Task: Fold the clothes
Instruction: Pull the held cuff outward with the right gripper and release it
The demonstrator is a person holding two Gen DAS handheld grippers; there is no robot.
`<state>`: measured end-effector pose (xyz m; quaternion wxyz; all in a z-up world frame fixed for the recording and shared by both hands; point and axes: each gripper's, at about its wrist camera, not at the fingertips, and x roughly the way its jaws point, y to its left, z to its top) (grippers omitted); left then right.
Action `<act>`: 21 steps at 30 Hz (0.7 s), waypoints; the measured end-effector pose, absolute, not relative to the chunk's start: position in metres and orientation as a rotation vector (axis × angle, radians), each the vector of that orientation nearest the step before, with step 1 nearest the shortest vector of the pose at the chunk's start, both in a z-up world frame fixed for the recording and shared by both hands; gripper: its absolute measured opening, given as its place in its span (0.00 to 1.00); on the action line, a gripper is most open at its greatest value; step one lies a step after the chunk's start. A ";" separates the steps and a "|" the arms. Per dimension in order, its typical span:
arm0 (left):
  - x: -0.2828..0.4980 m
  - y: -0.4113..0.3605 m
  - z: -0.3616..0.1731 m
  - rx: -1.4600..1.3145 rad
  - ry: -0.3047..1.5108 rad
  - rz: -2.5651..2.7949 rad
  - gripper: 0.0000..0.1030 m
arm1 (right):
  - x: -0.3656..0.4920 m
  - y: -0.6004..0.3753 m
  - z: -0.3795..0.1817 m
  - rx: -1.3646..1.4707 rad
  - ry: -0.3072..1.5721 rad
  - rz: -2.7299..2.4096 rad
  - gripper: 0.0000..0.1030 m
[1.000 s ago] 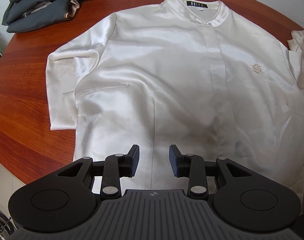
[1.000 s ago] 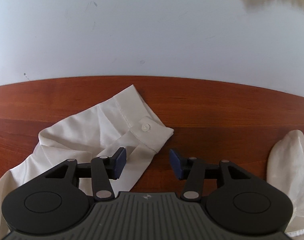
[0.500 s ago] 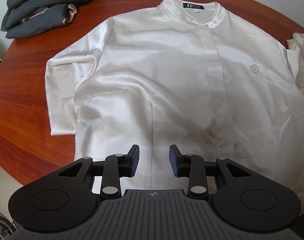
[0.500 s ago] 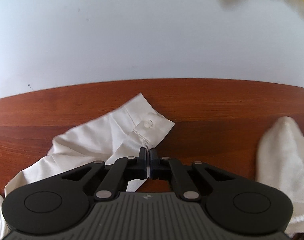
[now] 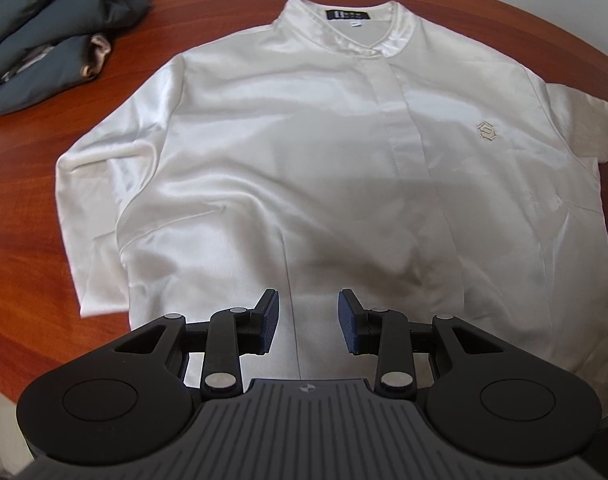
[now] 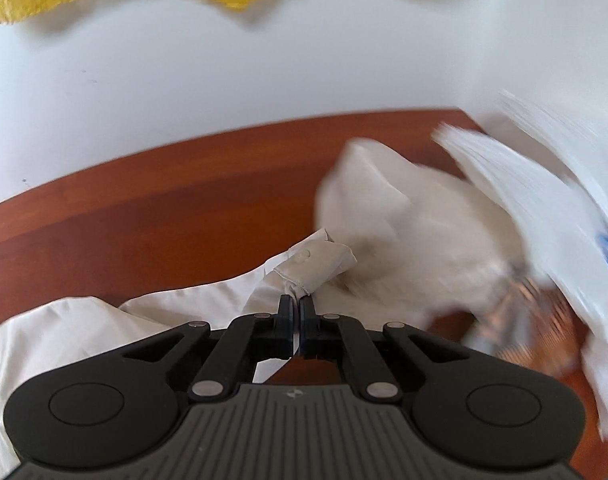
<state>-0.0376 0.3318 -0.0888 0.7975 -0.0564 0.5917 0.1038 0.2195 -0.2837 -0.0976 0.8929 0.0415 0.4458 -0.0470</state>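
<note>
Round and reddish-brown, the wooden table (image 5: 20,216) carries a cream satin shirt (image 5: 304,152) spread face up, its long axis running from the hem nearest the left gripper (image 5: 307,322) away to the collar (image 5: 347,28) at the far edge, with a heap of dark grey clothes (image 5: 44,36) off to the far left. That left gripper hangs over the hem with jaws spread wide, holding nothing. Over at the table's side, the right gripper (image 6: 296,312) is clamped tight on the shirt's buttoned cuff (image 6: 315,264), the sleeve (image 6: 184,304) trailing back leftward, with blurred white cloth (image 6: 423,248) beyond.
</note>
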 end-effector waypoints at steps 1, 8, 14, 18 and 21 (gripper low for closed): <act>-0.037 0.334 -0.090 -0.116 1.269 0.210 0.35 | 0.205 -0.289 -0.098 0.102 0.926 -0.121 0.03; -0.037 0.346 -0.100 -0.082 1.266 0.112 0.35 | 0.097 -0.315 -0.089 0.209 0.948 -0.254 0.03; -0.037 0.350 -0.103 -0.044 1.261 0.033 0.35 | 0.009 -0.310 -0.074 0.281 0.954 -0.309 0.03; -0.036 0.353 -0.104 -0.029 1.254 -0.006 0.35 | -0.035 -0.292 -0.053 0.328 0.944 -0.305 0.03; -0.034 0.355 -0.104 -0.021 1.249 -0.029 0.35 | -0.057 -0.280 -0.028 0.362 0.922 -0.287 0.03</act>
